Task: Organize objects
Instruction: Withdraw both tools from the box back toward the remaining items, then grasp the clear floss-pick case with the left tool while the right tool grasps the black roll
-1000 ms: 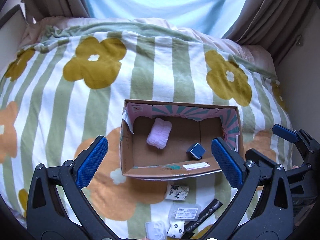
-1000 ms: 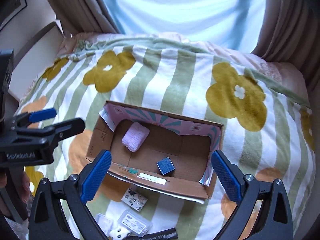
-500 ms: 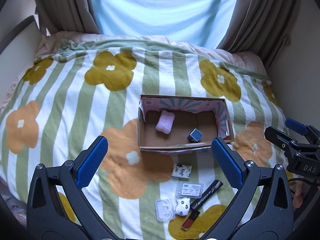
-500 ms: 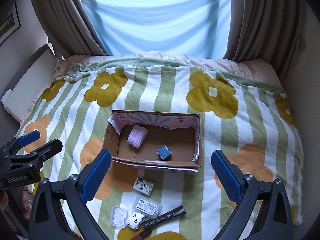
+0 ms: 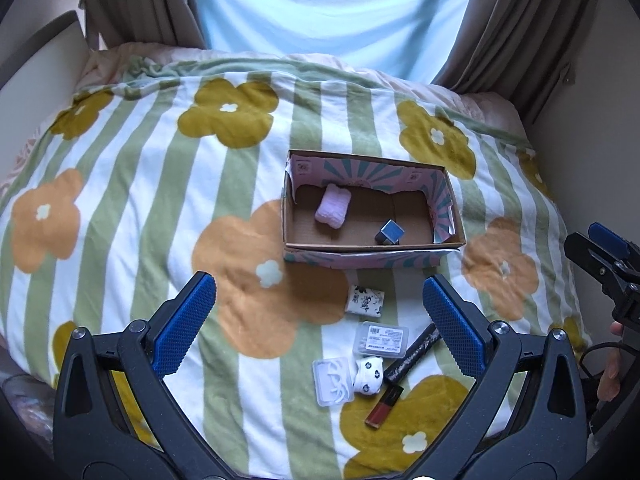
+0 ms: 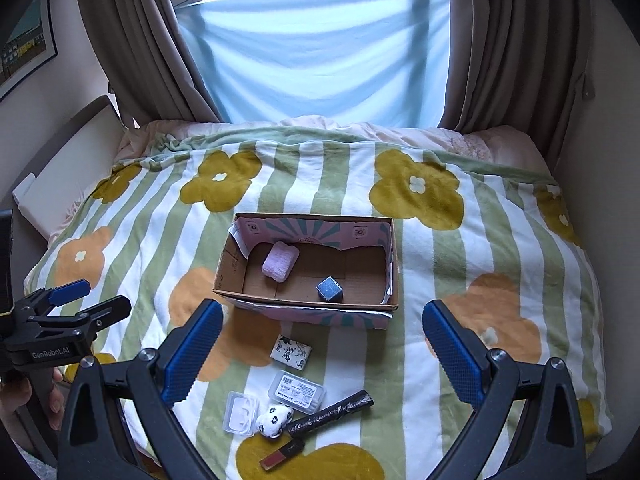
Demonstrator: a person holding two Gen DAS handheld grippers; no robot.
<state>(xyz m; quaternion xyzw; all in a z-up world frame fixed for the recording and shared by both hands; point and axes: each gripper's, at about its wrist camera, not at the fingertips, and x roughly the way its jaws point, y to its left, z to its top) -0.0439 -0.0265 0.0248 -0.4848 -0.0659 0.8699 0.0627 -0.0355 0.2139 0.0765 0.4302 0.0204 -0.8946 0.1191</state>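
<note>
Left gripper (image 5: 320,324) hangs above the flowered blanket (image 5: 132,184), fingers spread wide, nothing between them. Right gripper (image 6: 322,338) is the same story, splayed apart and empty over the bed. In the right wrist view the left gripper shows at the far left edge with a hand (image 6: 16,396) around its handle.

Sweeping left to right across the blanket: the cardboard box (image 5: 362,257) sits open near the middle of the bed. Inside it, a pink pad (image 5: 333,211) lies toward the left end, and a small blue cube (image 5: 390,233) rests to its right near the front wall, the two well apart.

In front of the box, loose things lie clustered on the blanket. A small black-and-white patterned packet (image 5: 365,301) is nearest the box. Below it, a clear plastic case with a barcode label (image 5: 383,340). At the left of the cluster, a clear square case (image 5: 333,376), and touching its right side a white spotted ball (image 5: 369,376). A dark wrapped stick (image 5: 414,354) lies slanted just beside the labelled case, and a red tube (image 5: 384,406) lies just below it.
</note>
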